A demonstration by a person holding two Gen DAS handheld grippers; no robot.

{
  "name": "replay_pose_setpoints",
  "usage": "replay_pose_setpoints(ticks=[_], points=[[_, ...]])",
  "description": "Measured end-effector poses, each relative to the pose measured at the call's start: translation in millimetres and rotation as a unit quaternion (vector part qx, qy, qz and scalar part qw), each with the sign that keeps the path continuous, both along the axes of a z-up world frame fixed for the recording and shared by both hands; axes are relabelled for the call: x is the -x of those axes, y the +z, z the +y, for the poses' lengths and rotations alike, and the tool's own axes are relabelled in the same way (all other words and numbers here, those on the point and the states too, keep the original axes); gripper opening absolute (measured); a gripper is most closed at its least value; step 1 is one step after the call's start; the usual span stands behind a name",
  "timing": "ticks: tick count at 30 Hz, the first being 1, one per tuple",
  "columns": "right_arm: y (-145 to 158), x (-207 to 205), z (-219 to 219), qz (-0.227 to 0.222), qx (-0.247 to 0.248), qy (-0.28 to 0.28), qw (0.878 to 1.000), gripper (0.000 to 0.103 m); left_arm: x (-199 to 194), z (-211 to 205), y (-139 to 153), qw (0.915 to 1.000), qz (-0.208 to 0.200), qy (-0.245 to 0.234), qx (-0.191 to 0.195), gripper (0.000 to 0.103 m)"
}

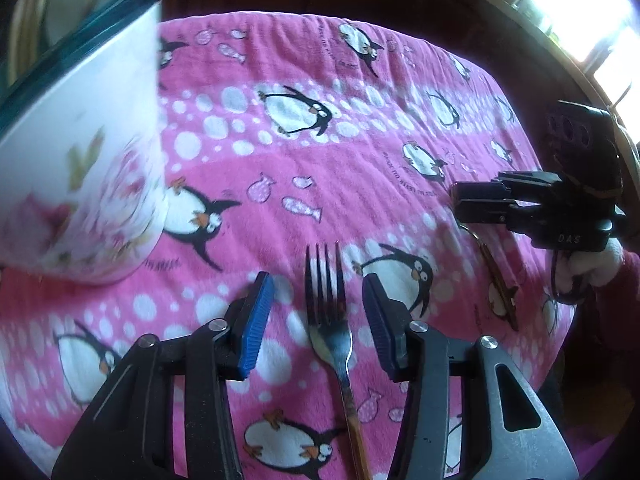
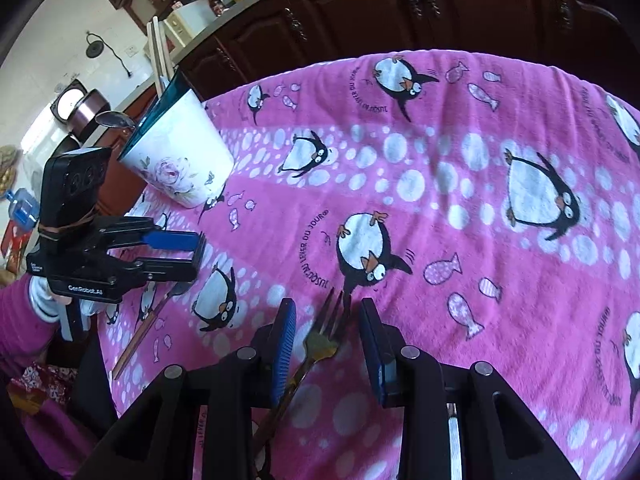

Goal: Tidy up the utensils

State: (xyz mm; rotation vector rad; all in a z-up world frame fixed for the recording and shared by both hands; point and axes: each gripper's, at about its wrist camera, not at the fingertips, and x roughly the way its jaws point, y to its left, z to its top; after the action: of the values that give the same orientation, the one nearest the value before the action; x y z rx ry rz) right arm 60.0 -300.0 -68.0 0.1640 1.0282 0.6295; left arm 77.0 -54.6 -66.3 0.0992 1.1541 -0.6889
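1. Left hand-held gripper (image 1: pixel 318 292): jaws wide, and they straddle the head of the silver fork (image 1: pixel 328 340). The pads are clear of it on both sides. The fork lies flat on the pink penguin cloth (image 1: pixel 360 140) over the tabletop, near edge, tines pointing far.
2. Right hand-held gripper (image 2: pixel 326 320): jaws narrower, with the gold fork (image 2: pixel 320 344) lying slantwise between them on the cloth. The left pad is very close to its neck, but I see no clamp.
3. Risk: both forks lie flat on soft fleece, so pads closing from above may pinch cloth with the metal, or slide off the thin neck and grip nothing.
4. Risk: the gold fork sits askew to the jaws. Closing now would likely twist it or catch one edge, and it could swing or drop on the lift.
5. Risk: a snagged cloth dragged upward could pull on the cup (image 2: pixel 180 160), which looks tall and loaded at the top, so it might tip.
6. Risk: both hands heading for one cup mouth could clash, or knock the handles already in it.
7. Container: one white floral cup with a teal rim, far left on the cloth, upright. It holds chopsticks (image 2: pixel 158 56) and a spoon (image 2: pixel 116 119), both sticking out above the rim. Neither fork is in it yet.
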Motion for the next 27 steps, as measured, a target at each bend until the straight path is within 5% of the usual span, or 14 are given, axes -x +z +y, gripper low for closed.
replay_pose_setpoints(ticks=[5, 10, 19, 27], points=[[-2.7, 0.4, -1.0, -0.002, -0.016, -0.005, 1.000, 0.028, -4.4, -8.3, -2.5, 0.9997, -0.009, -0.014, -0.019, 0.028], [-2.4, 6.7, 0.0, -0.002, -0.002, -0.006, 1.000, 0.005, -1.7, -8.6, -3.5, 0.9995, -0.011, -0.020, -0.024, 0.020], [-2.1, 22.3, 12.6, -0.003, 0.008, -0.004, 1.000, 0.003, 8.9, -11.4, 4.2, 0.9989, -0.022, -0.018, -0.037, 0.018], [12.4, 31.9, 1.8, -0.013, -0.021, -0.040, 0.999, 0.002, 22.5, 0.9, 22.6, 0.9994, -0.033, 0.007, -0.006, 0.018]])
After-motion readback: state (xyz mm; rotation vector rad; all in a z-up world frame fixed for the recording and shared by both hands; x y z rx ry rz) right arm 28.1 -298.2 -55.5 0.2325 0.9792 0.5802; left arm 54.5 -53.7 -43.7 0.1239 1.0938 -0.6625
